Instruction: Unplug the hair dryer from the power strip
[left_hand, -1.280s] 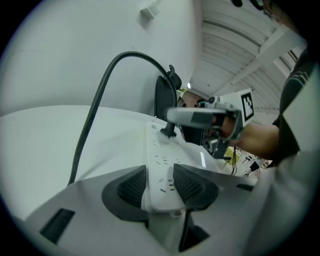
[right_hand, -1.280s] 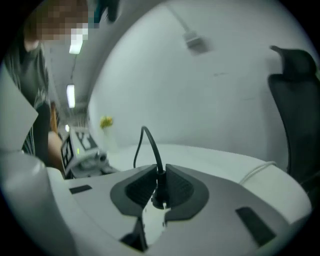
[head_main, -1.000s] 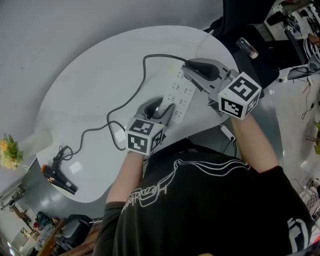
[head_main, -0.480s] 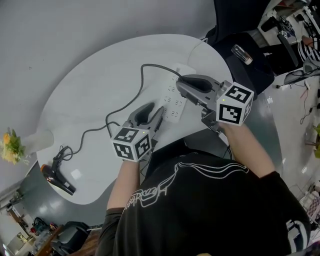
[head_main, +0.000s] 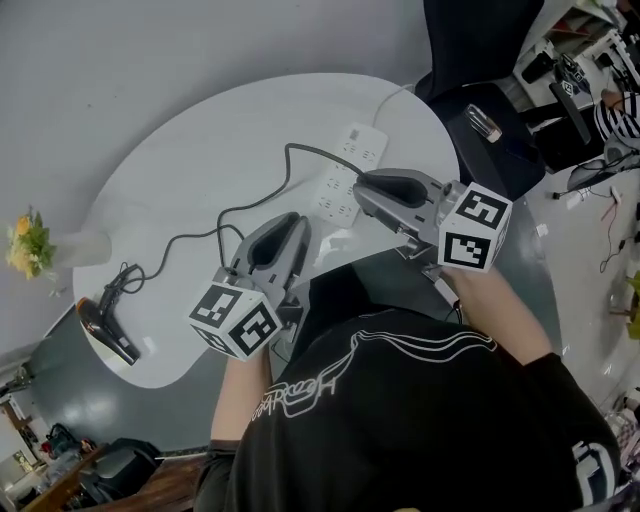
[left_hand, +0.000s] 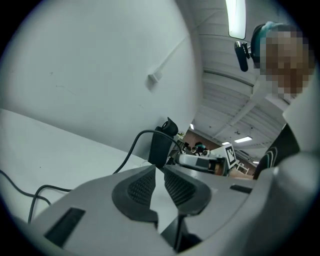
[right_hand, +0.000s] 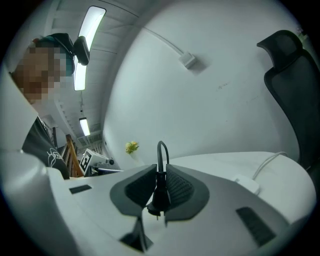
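A black plug (right_hand: 159, 192) is clamped between the pads of my right gripper (head_main: 363, 186), its prongs free in the air. Its black cord (head_main: 250, 210) runs across the white table (head_main: 190, 150) to the black hair dryer (head_main: 108, 335) at the left edge. The white power strip (head_main: 345, 172) lies flat on the table, apart from both grippers. My left gripper (head_main: 292, 224) hovers near the strip's front end; its jaws are closing, a narrow gap shows and nothing is between them. In the left gripper view the held plug (left_hand: 159, 146) hangs just beyond those jaws.
A white vase with yellow flowers (head_main: 35, 245) stands at the table's left end. A black chair (head_main: 490, 130) with a small bottle on it sits beyond the right end. The strip's white cable (head_main: 395, 95) leaves over the far edge.
Both grippers have risen off the power strip and drawn back toward me. The right one carries the plug away from the strip. The left jaws have narrowed.
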